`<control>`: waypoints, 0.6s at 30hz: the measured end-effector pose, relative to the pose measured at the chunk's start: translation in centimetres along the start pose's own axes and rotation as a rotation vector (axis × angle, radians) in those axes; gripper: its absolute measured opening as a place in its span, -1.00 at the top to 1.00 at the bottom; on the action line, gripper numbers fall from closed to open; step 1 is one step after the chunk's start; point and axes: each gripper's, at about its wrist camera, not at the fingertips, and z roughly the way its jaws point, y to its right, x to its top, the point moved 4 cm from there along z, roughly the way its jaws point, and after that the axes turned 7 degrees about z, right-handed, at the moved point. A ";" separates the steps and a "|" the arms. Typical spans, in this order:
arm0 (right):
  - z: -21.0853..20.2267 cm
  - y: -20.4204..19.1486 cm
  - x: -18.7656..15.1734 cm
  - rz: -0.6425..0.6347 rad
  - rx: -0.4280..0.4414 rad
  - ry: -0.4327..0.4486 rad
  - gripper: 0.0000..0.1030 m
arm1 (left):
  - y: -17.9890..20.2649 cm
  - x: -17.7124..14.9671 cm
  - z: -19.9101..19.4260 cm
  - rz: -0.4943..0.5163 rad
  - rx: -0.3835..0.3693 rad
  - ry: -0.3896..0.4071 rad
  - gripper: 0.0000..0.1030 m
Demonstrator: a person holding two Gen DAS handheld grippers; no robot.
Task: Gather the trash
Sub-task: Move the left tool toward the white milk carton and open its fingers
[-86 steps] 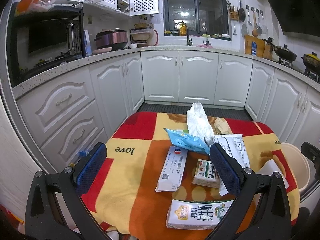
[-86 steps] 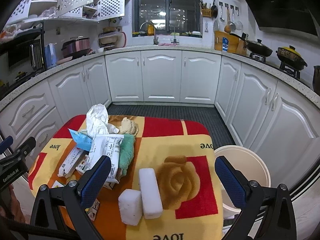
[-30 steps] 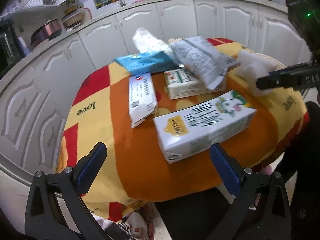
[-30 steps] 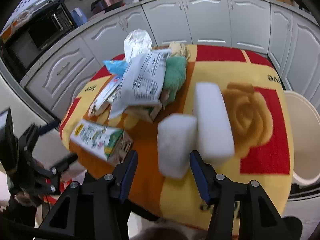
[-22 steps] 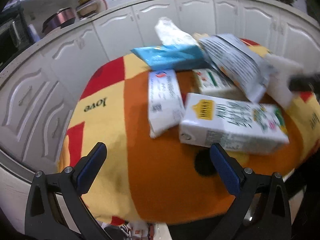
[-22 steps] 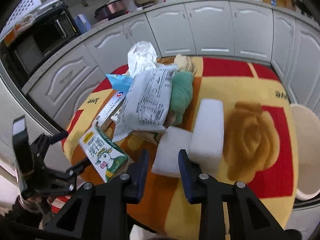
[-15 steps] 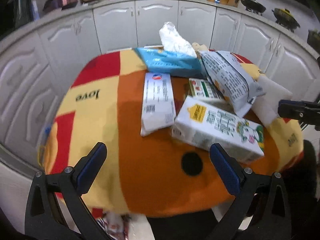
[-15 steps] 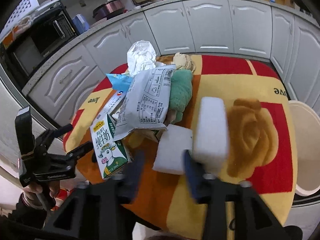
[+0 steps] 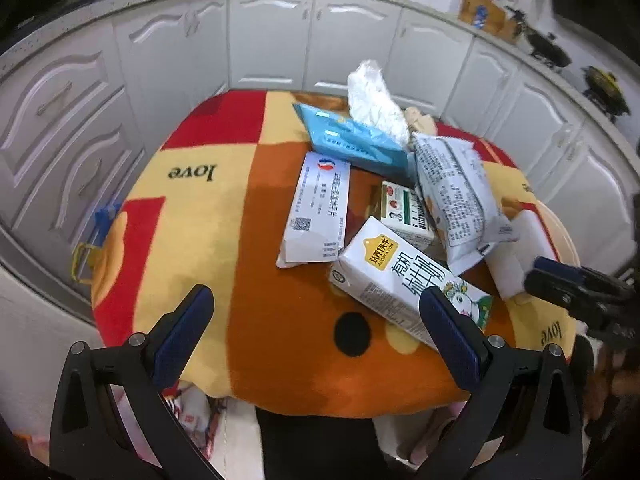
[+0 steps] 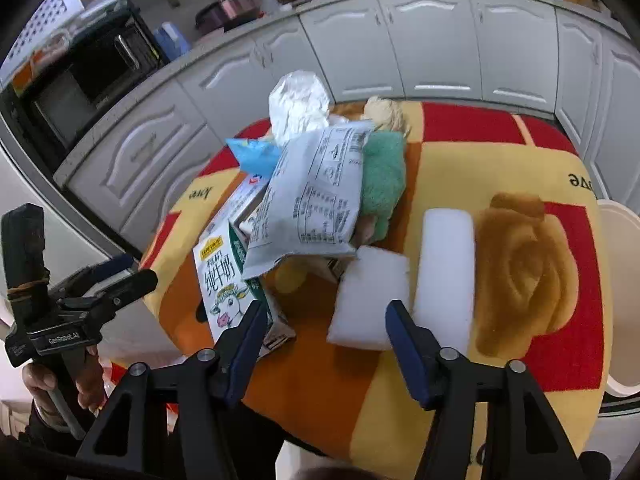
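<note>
- Across the middle of both frames spreads the table (image 10: 500,168), draped in a red, yellow and orange cloth, and the rubbish is heaped toward its left side in the right wrist view, all within reach of both hands.
- At the right edge of that view sits a pale bin (image 10: 618,296), tucked just beside the table, likely so scraps can be carried straight over.
- Centre of the heap: a big grey-white snack bag (image 10: 316,192) lies tilted over a green cloth (image 10: 384,180), with a milk carton (image 10: 224,276) lying flat at the near edge below it.
- Two white foam blocks (image 10: 370,296) lie side by side, lower centre; they look like the easiest first pick.
- Left gripper (image 9: 316,328) hangs over the near table edge, lower frame, jaws spread wide and bare; the milk carton (image 9: 404,280) lies just beyond its right finger, apart from it.
- Right gripper (image 10: 324,340) points down at the squarer foam block, jaws partly apart after just opening; the block sits just beyond the tips, and nothing is clamped.
</note>
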 end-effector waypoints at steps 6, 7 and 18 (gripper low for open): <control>-1.2 0.5 -0.4 -0.011 -0.022 -0.012 -0.16 | 1.6 1.6 1.2 -0.080 0.033 -0.008 -0.99; -1.4 0.7 -0.5 0.003 0.006 -0.011 -0.16 | 1.9 1.7 1.5 -0.089 0.044 -0.017 -0.99; -2.9 0.5 -1.4 0.024 0.113 -0.010 -0.41 | 4.7 1.0 5.5 -0.103 0.059 -0.139 -0.90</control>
